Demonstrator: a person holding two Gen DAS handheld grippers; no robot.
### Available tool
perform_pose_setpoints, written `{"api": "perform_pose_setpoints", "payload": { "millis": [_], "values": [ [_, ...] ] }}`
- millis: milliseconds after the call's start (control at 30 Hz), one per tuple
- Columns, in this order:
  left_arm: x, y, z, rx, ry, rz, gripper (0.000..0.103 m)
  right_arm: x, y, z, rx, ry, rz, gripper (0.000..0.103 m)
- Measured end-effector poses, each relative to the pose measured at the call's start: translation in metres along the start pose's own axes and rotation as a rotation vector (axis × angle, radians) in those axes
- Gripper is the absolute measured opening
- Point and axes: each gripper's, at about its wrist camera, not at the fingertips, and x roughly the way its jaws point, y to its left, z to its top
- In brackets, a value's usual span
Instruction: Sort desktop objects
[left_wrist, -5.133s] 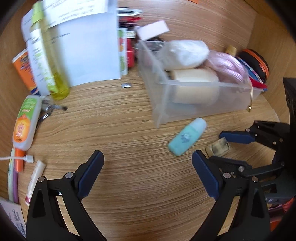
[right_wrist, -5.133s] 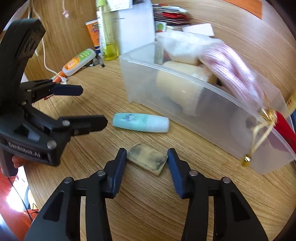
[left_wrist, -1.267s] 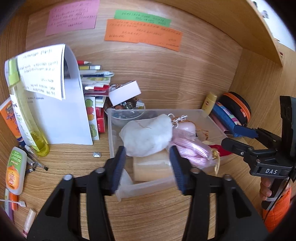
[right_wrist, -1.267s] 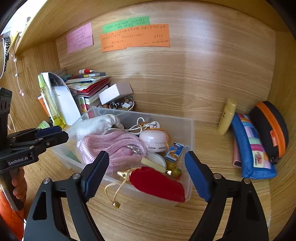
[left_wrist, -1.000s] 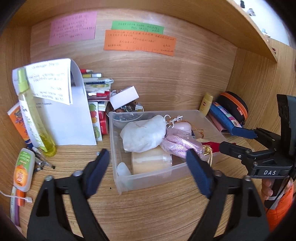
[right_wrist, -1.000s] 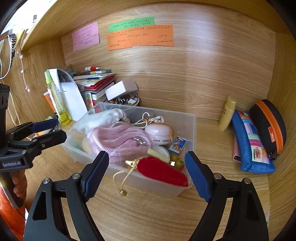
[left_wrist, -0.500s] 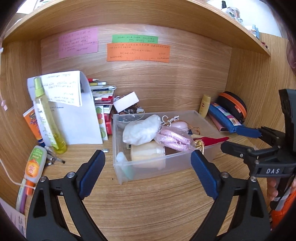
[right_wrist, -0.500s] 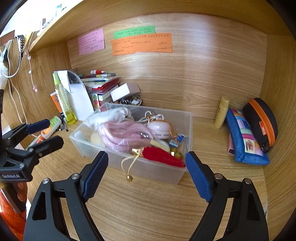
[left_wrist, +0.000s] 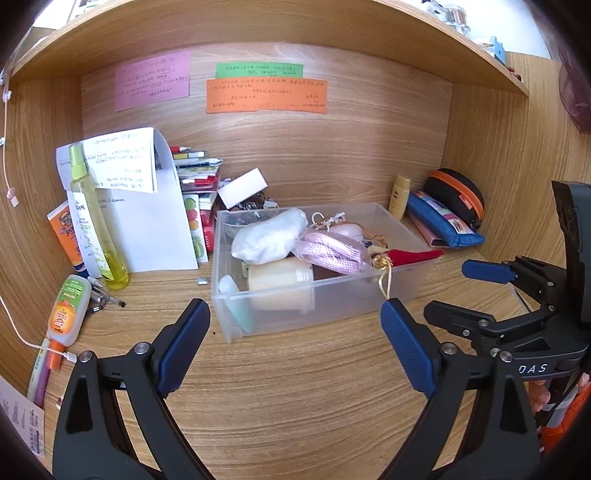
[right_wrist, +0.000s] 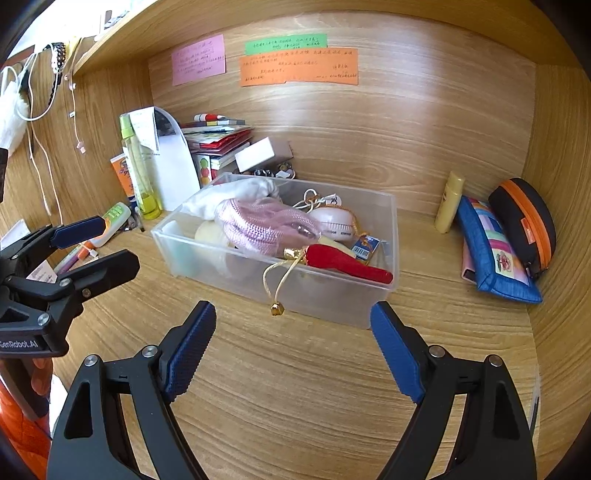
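Note:
A clear plastic bin stands mid-desk. It holds a white pouch, a pink cord bundle, a cream jar, a red tasselled pouch and a teal bottle against its front left wall. My left gripper is open and empty, in front of the bin; it also shows in the right wrist view. My right gripper is open and empty, in front of the bin; it also shows in the left wrist view.
At the left stand a yellow spray bottle, an orange tube, a small green-labelled bottle and folded white paper. Books are stacked behind. A blue pouch, a black-orange case and a yellow tube sit at the right.
Both grippers have drawn back from the bin, so it looks smaller and farther. Earlier the teal bottle lay on the desk; now it is inside the bin.

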Motion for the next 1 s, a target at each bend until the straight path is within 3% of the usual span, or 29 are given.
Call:
{"api": "perform_pose_setpoints", "payload": {
  "millis": [1000],
  "values": [
    [0.011, 0.005, 0.002, -0.011, 0.059, -0.005, 0.101, 0.007, -0.002, 0.002, 0.004, 0.014, -0.009, 0.084]
  ]
}}
